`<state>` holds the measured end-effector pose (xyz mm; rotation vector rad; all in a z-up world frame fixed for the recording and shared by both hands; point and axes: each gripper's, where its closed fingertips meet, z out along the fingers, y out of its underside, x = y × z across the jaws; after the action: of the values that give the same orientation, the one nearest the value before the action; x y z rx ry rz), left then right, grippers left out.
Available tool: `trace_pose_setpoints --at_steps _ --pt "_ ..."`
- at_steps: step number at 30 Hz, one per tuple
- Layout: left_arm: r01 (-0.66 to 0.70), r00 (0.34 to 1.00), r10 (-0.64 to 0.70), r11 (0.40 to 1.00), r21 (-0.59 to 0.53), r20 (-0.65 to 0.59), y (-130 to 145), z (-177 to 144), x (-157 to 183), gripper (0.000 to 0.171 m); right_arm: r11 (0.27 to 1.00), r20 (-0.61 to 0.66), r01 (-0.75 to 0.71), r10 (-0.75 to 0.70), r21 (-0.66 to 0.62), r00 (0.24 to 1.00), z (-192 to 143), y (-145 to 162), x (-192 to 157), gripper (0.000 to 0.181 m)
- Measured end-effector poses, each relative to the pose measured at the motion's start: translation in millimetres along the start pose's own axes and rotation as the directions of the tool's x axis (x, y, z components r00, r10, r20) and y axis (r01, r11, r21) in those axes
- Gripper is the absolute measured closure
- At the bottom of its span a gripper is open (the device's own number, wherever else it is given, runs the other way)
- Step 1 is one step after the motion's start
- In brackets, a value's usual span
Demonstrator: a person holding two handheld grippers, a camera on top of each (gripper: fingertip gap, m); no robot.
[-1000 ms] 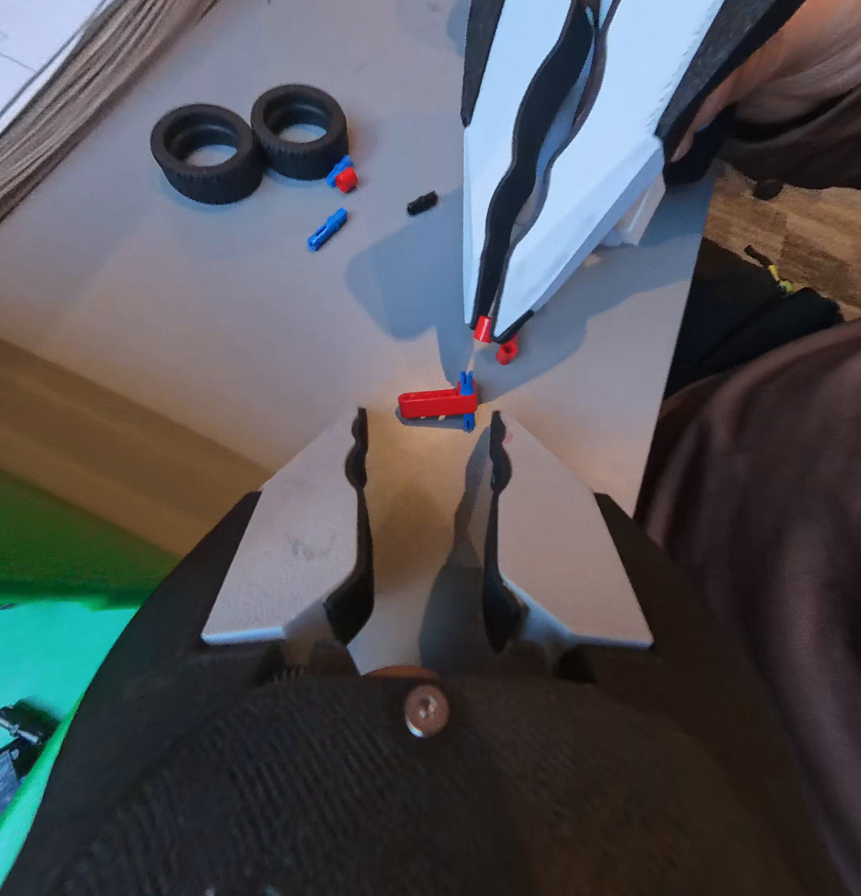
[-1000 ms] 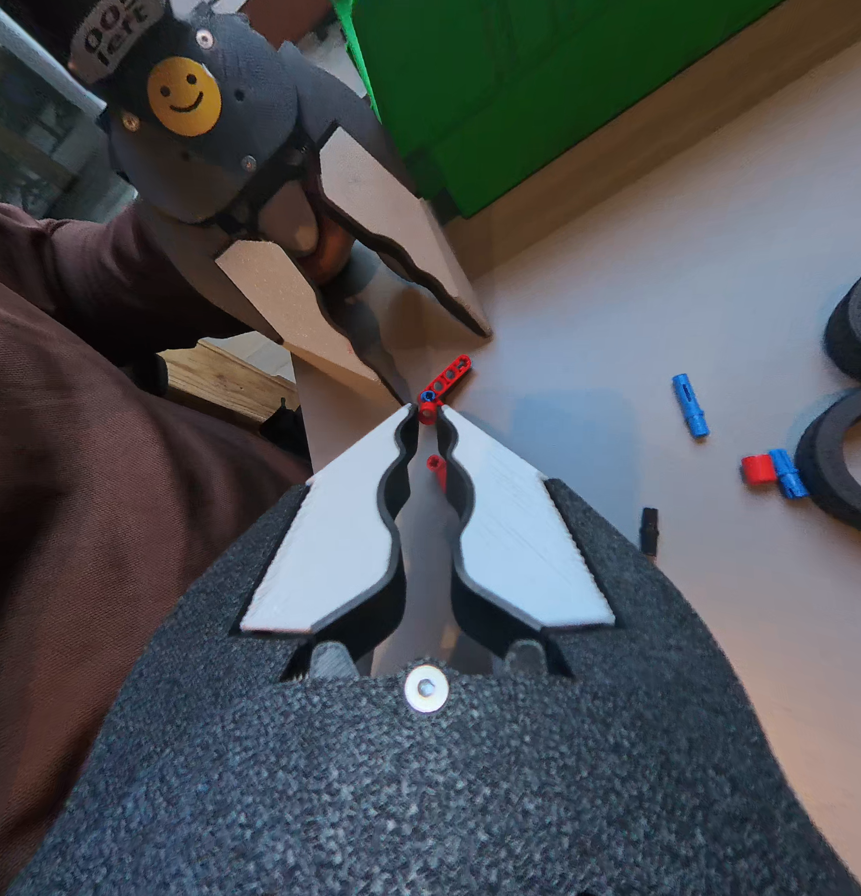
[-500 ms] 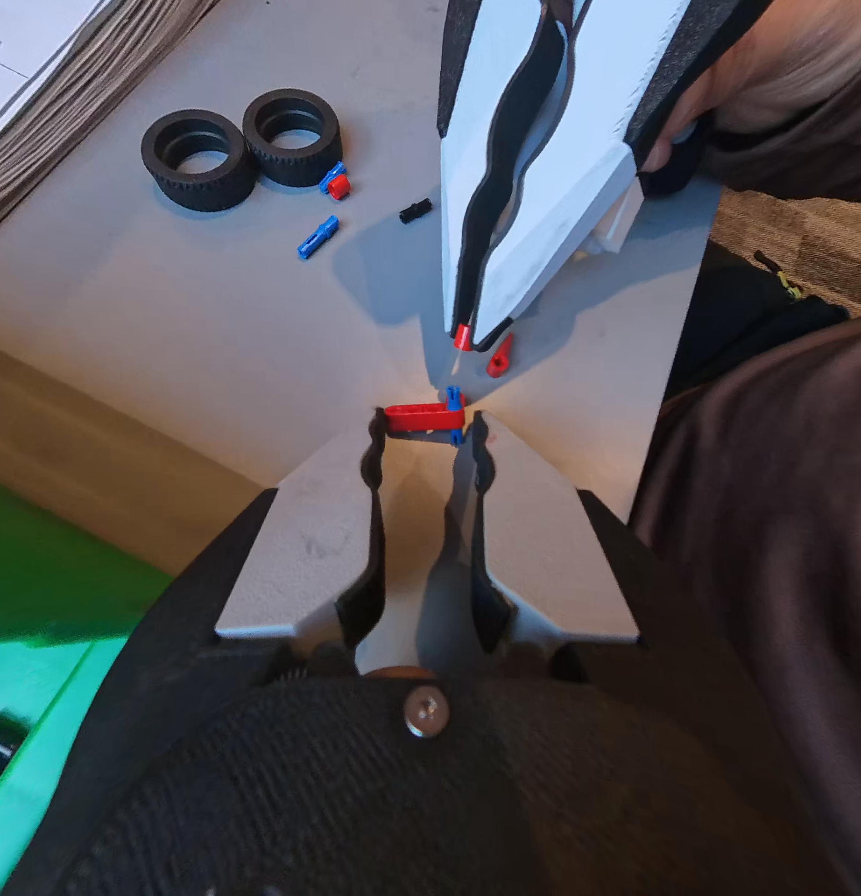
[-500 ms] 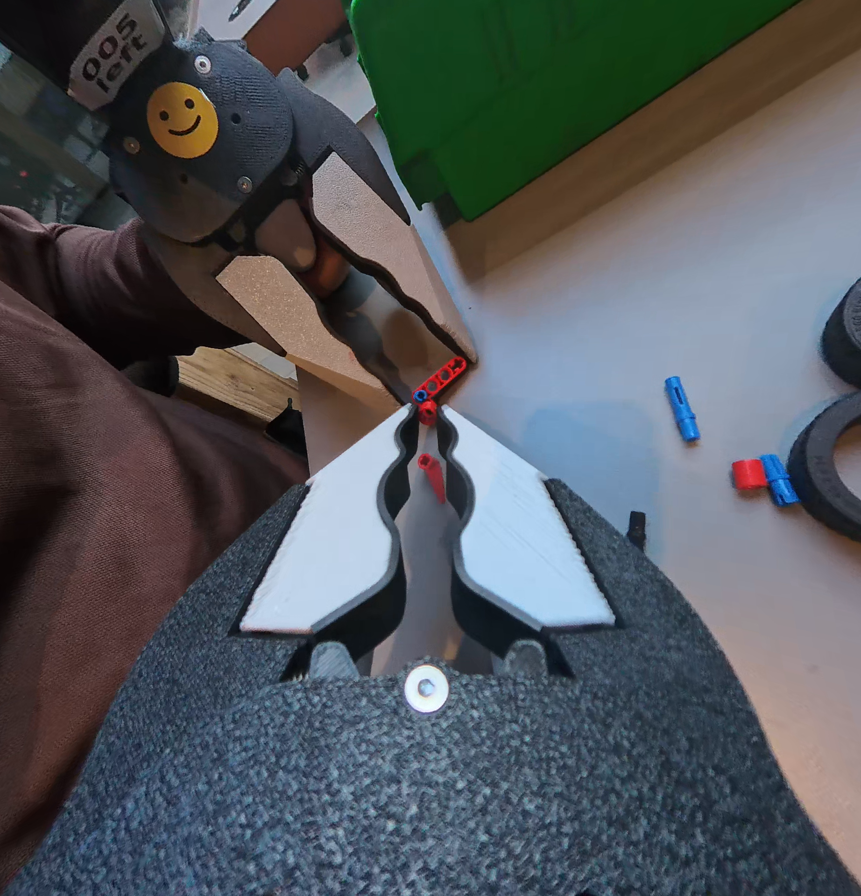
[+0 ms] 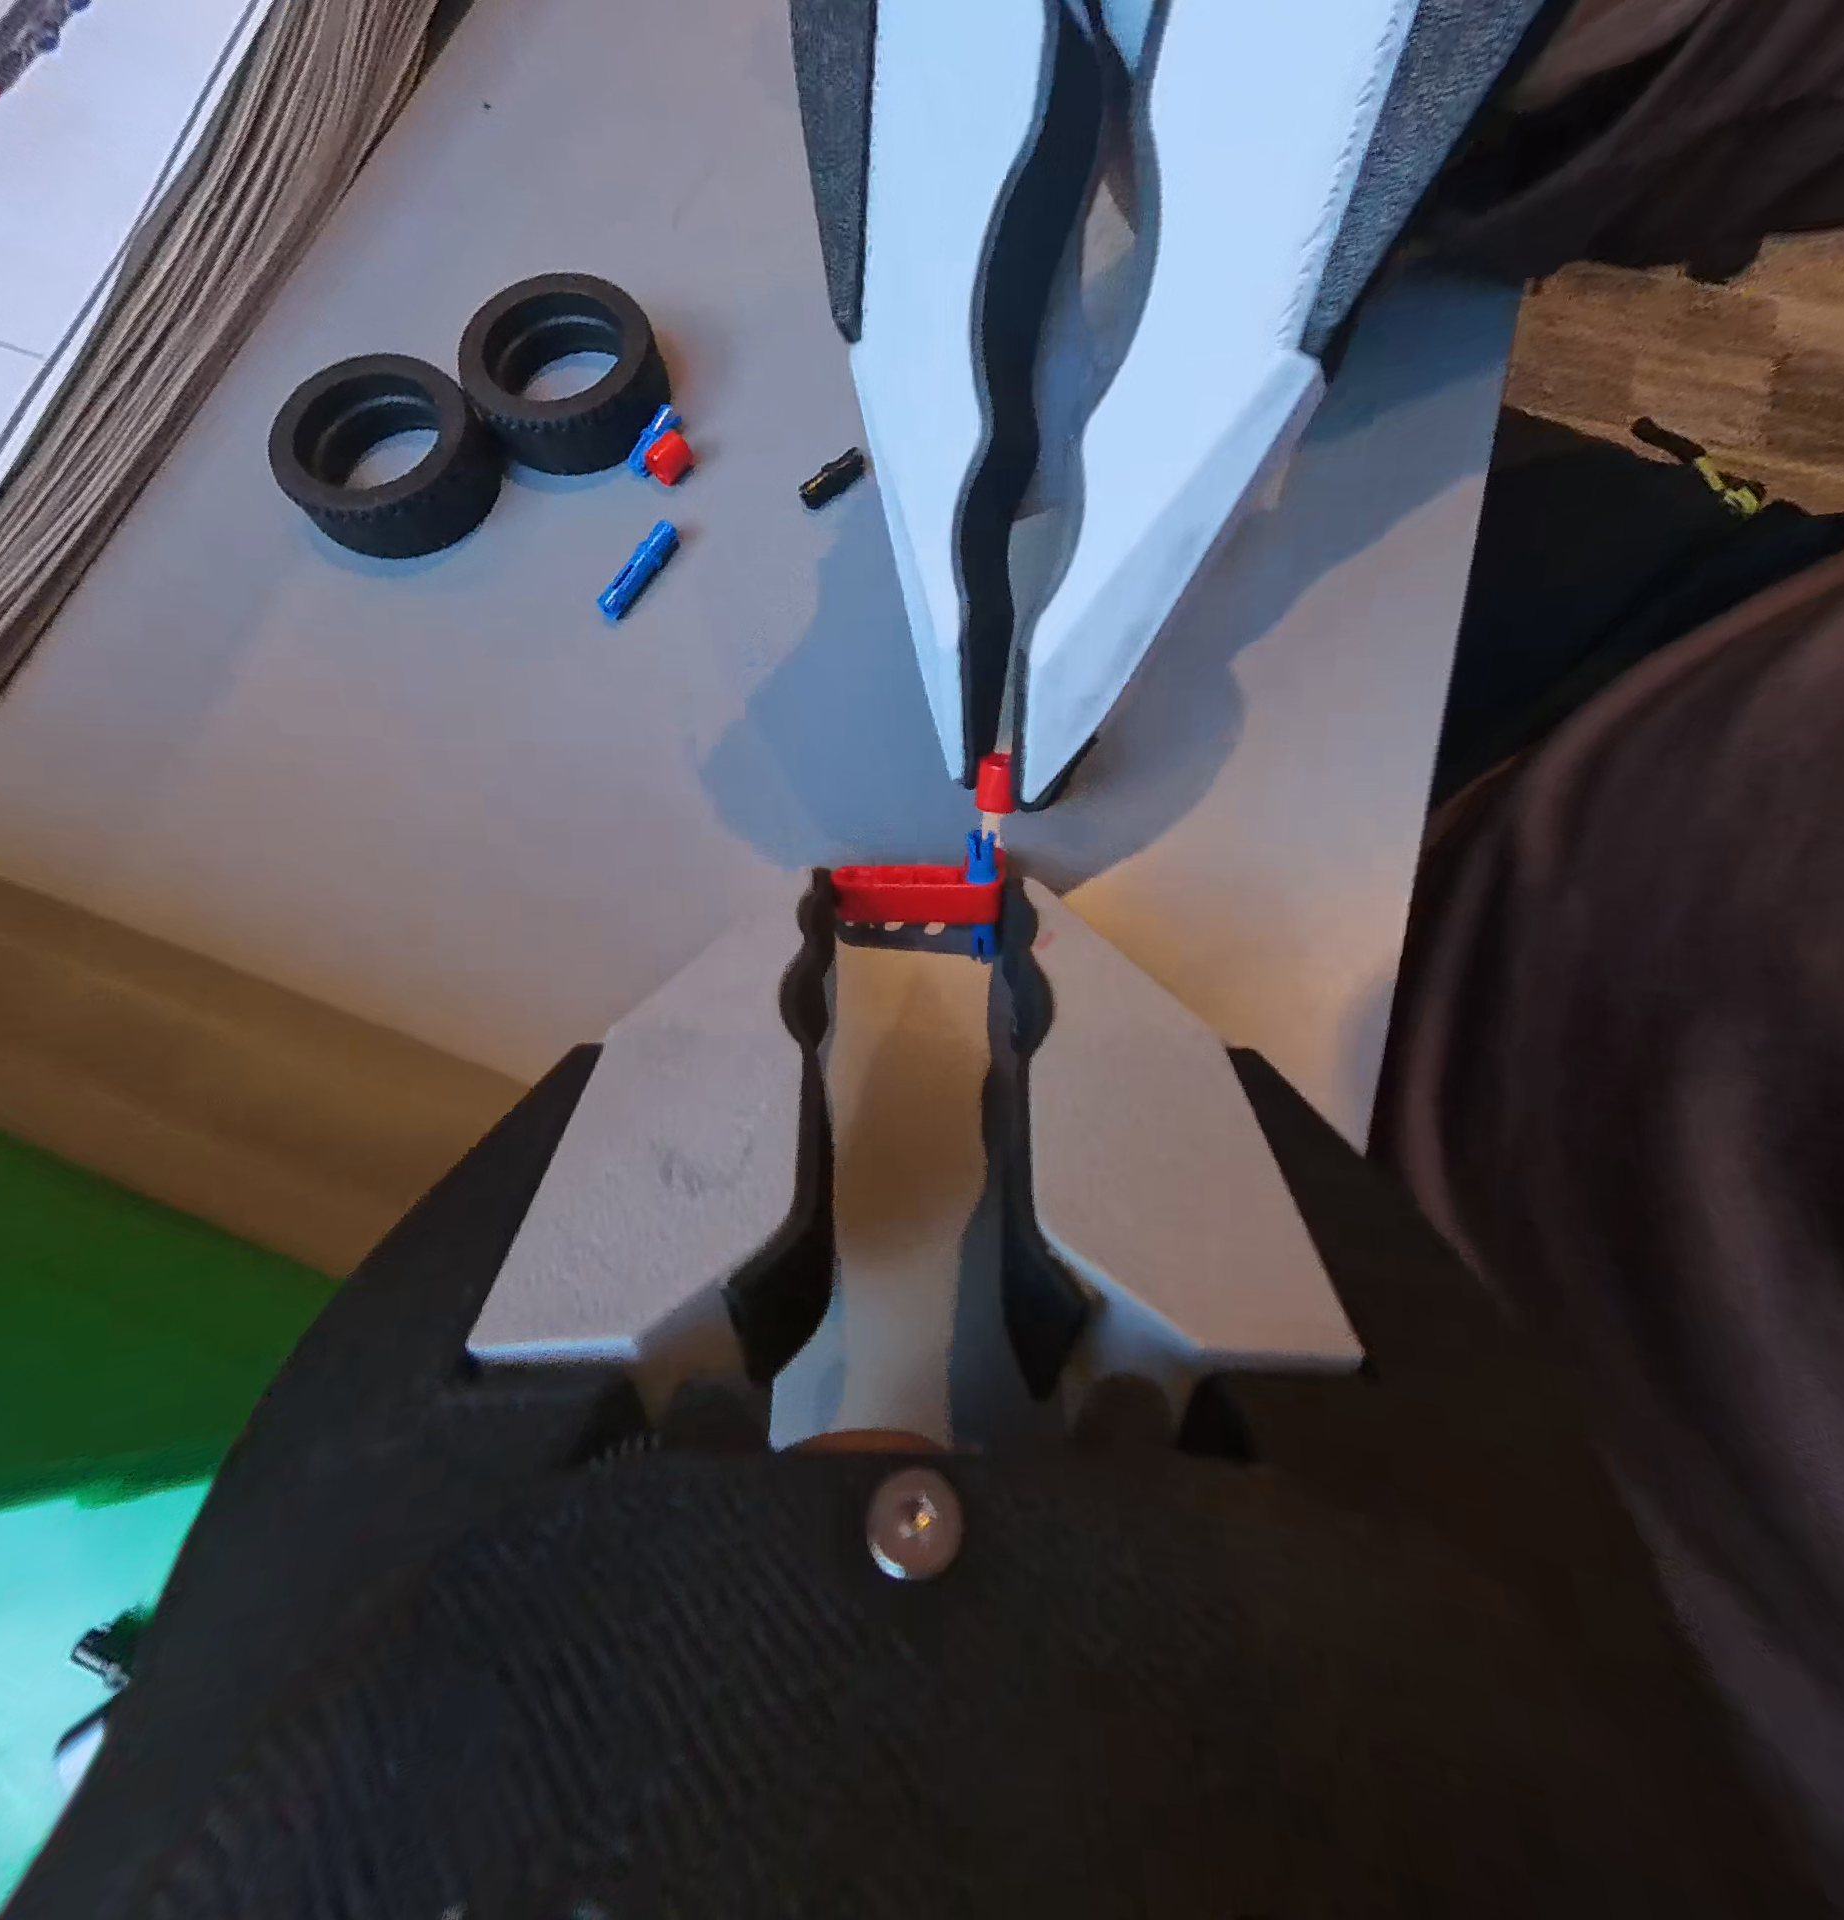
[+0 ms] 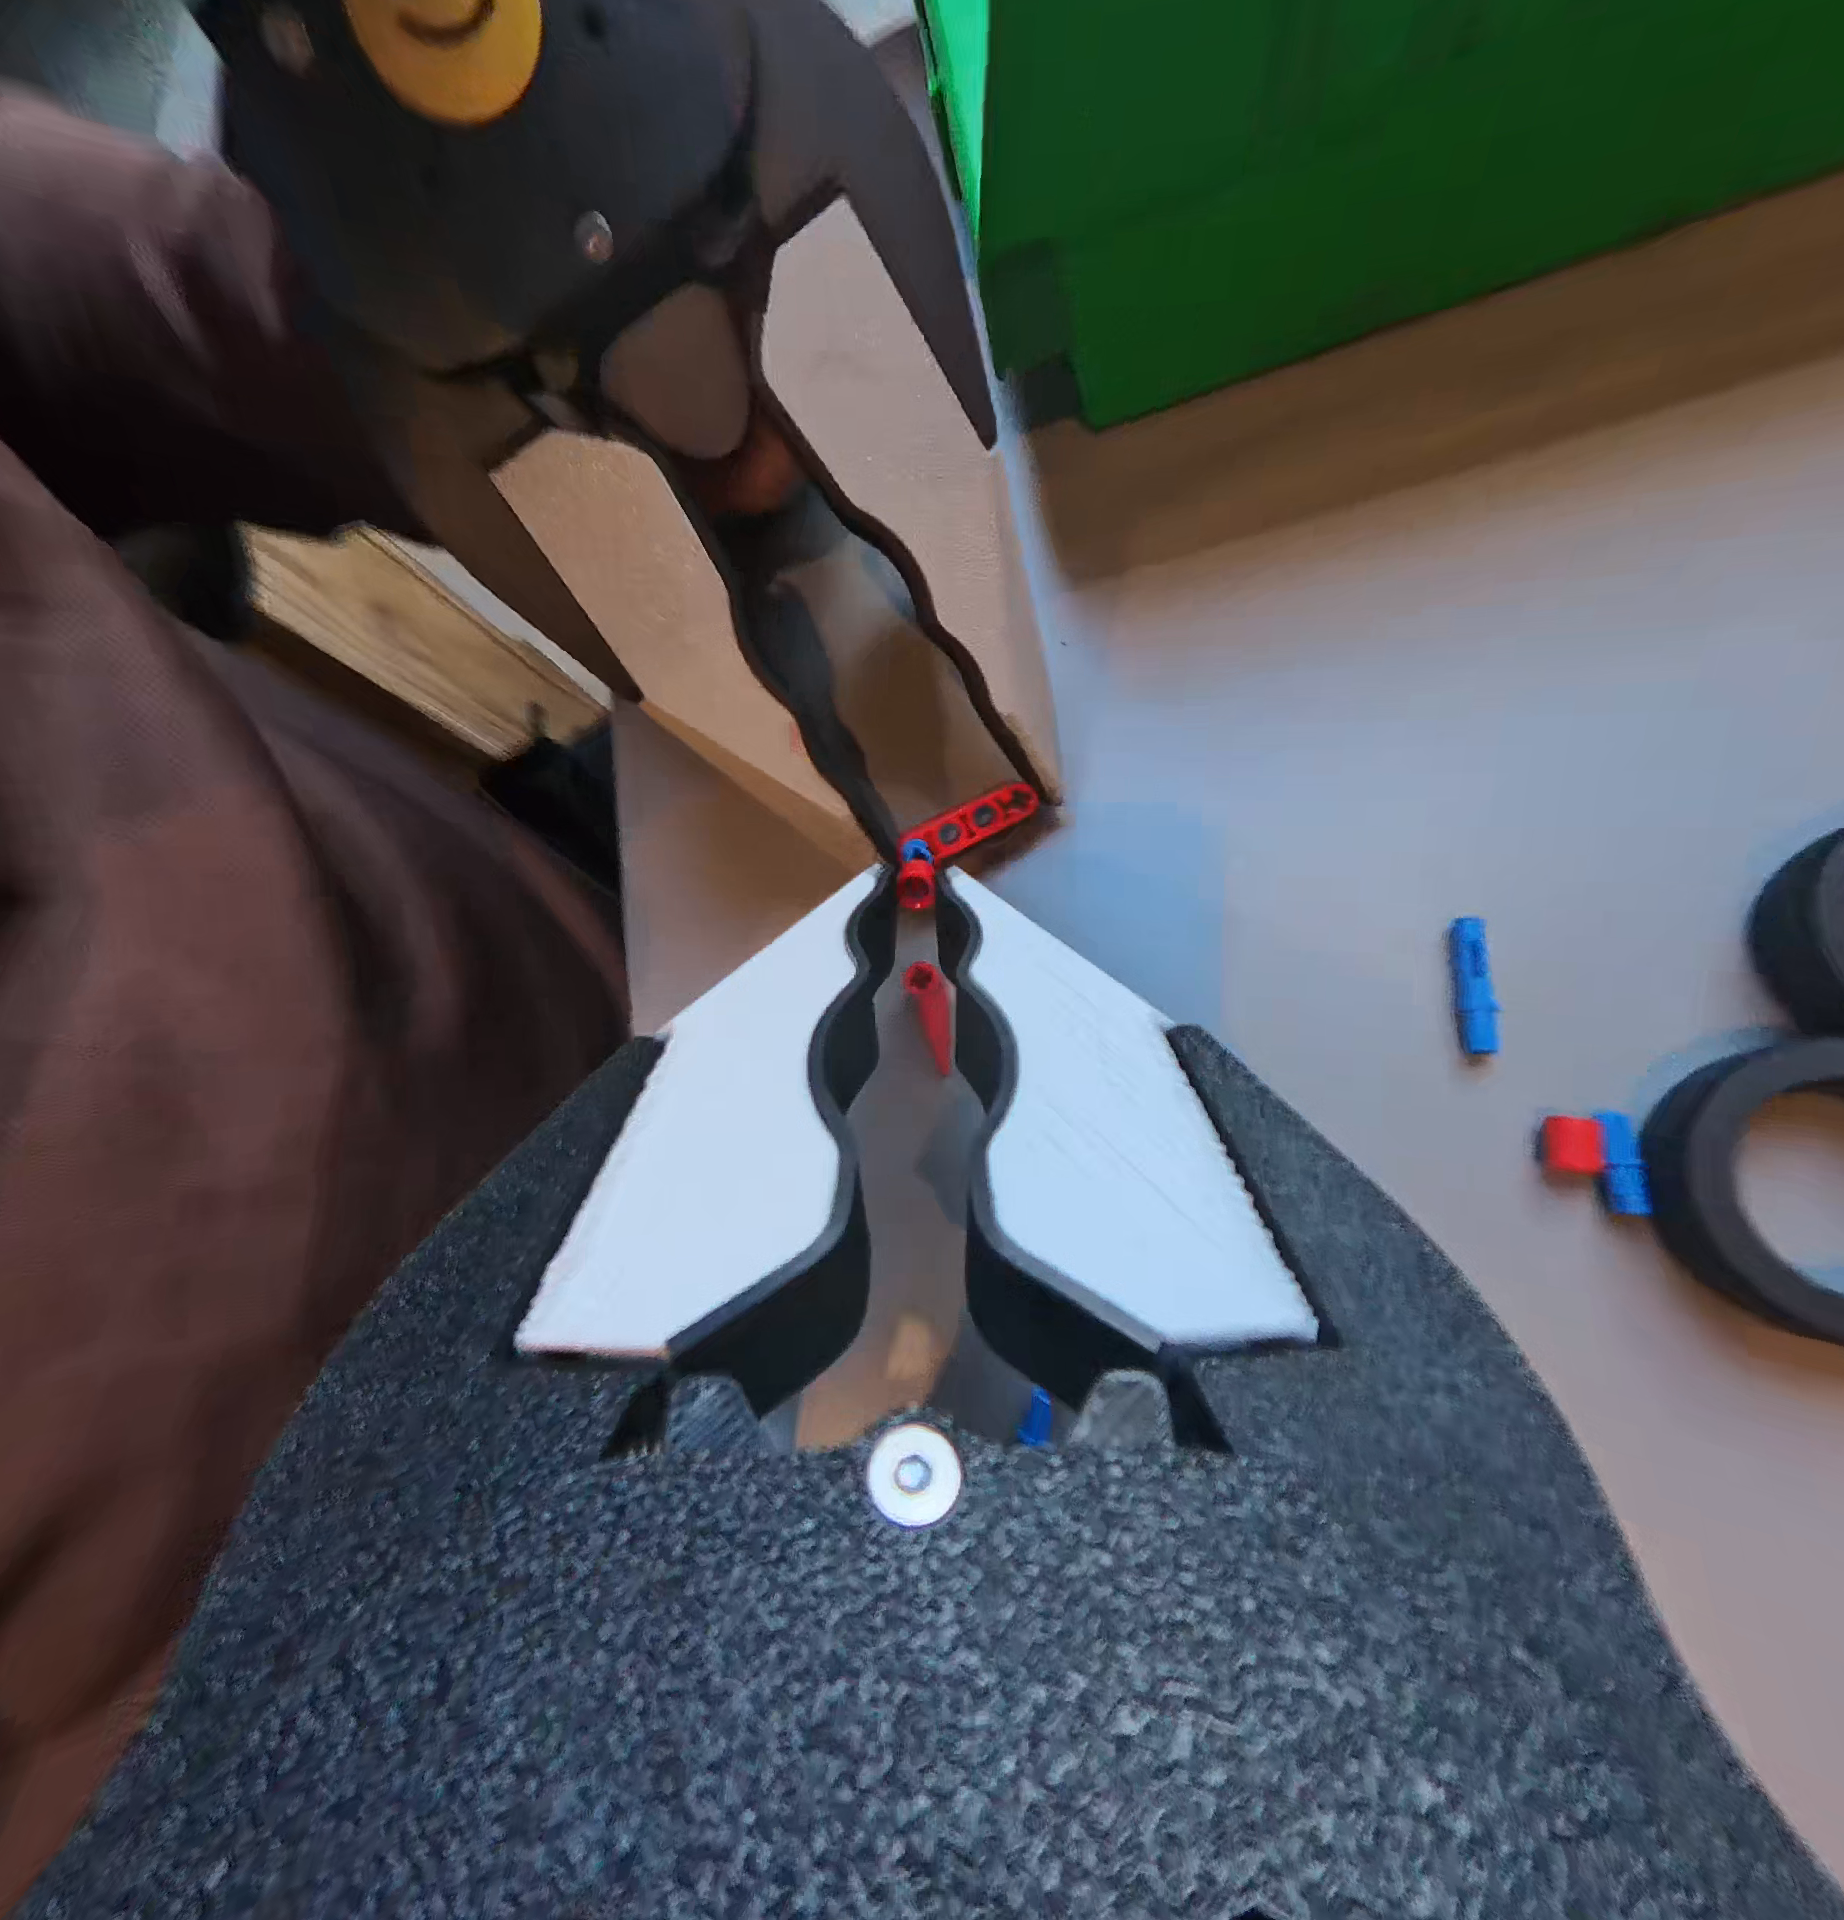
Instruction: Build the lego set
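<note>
Now, far to the left on the grey table (image 5: 326, 748) sit two black tires (image 5: 466, 410), waiting with a loose blue peg (image 5: 637, 571), a red-and-blue bit (image 5: 663, 452) and a tiny black peg (image 5: 831, 478); I think they are set aside for later steps. Next, in the middle, the left gripper (image 5: 913, 914) comes in low from the near side, its jaws squeezed on the two ends of a red bar (image 5: 913, 894), likely to keep it steady. A blue pin (image 5: 982, 854) stands up from the bar's right end. Just above that pin, the right gripper (image 5: 1001, 774) points down from the far side, jaws pinched on a small red tube (image 5: 994, 781), lined up as if to slide onto the pin. Another red piece (image 6: 933, 1013) lies on the table under it.
</note>
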<state>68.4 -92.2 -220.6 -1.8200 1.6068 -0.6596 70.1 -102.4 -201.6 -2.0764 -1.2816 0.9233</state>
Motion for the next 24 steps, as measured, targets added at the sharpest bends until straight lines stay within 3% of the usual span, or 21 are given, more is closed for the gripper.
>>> trace_pose_setpoints --at_steps 8,24 --pt "-0.085 0.996 0.085 0.996 0.007 0.003 -3.8 3.1 -0.4 0.142 0.992 -0.041 0.092 -0.096 -0.09 0.995 2.2 -0.2 1.1 0.176" --pt "-0.108 0.994 0.108 0.994 0.011 -0.014 -4.5 3.9 -0.7 0.142 0.969 -0.049 0.168 -0.179 -0.181 0.983 3.1 3.1 1.9 0.176"
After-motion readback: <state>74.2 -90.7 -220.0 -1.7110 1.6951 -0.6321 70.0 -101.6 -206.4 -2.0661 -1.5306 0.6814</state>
